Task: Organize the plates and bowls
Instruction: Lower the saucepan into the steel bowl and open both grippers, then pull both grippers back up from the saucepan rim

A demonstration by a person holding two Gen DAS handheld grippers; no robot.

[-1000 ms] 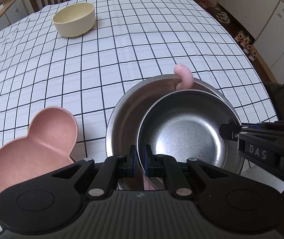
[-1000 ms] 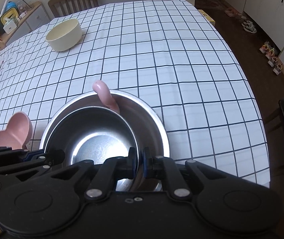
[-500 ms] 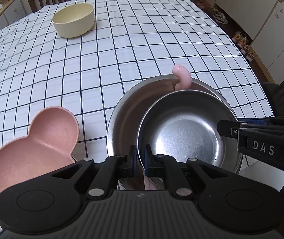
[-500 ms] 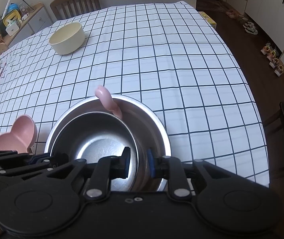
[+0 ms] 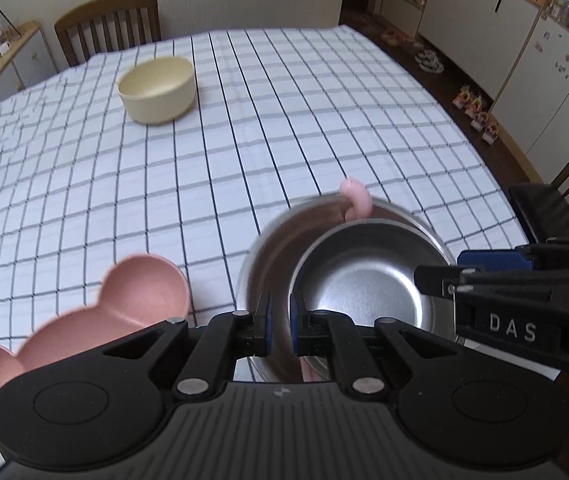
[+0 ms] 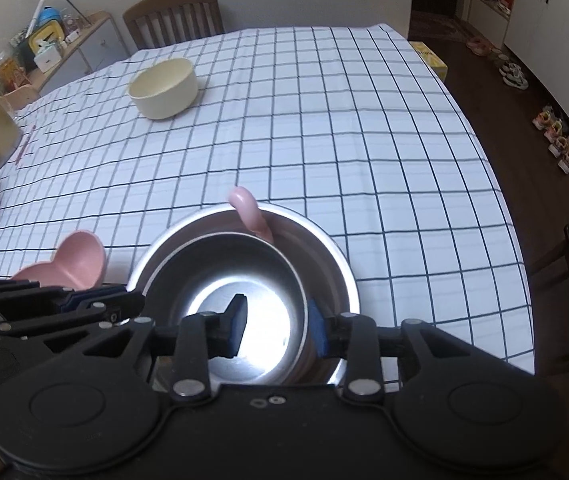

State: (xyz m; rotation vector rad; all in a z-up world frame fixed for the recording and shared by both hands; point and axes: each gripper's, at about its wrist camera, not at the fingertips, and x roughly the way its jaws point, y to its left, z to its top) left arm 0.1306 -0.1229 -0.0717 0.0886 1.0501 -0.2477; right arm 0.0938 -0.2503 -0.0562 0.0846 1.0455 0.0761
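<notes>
Small steel bowl [image 5: 368, 276] sits nested in big steel bowl [image 5: 280, 248], pushed toward its right side, both at the near edge of the checked counter [image 5: 244, 120]. A pink spoon [image 5: 356, 198] leans on the big bowl's far rim, handle poking up. Left gripper [image 5: 277, 326] has its fingers nearly closed around the big bowl's near rim, a thin gap showing; can't tell if the pads actually pinch it. Right gripper [image 6: 276, 326] has its fingers spread wide: left finger inside the small bowl, right finger outside its wall, not clamping. Pink bear plate [image 5: 96, 312] lies just left of the big bowl; cream bowl [image 5: 156, 90] sits well beyond it, toward the far chair. Step looks like finishing the nest, small bowl dropped in, right side letting go. To do it well: lift the right fingers straight up and clear of both rims before moving sideways, otherwise the inner finger could hook the small bowl and tip it. Left should steady the big bowl until the right is clear. Steel is slippery and the bowls rattle, so go slow. The spoon is loose on the rim and may slide or flip if the bowls get jolted. The small bowl sits off-centre; fine if stable. Remaining pieces, cream bowl and bear plate, seem not yet sorted.
</notes>
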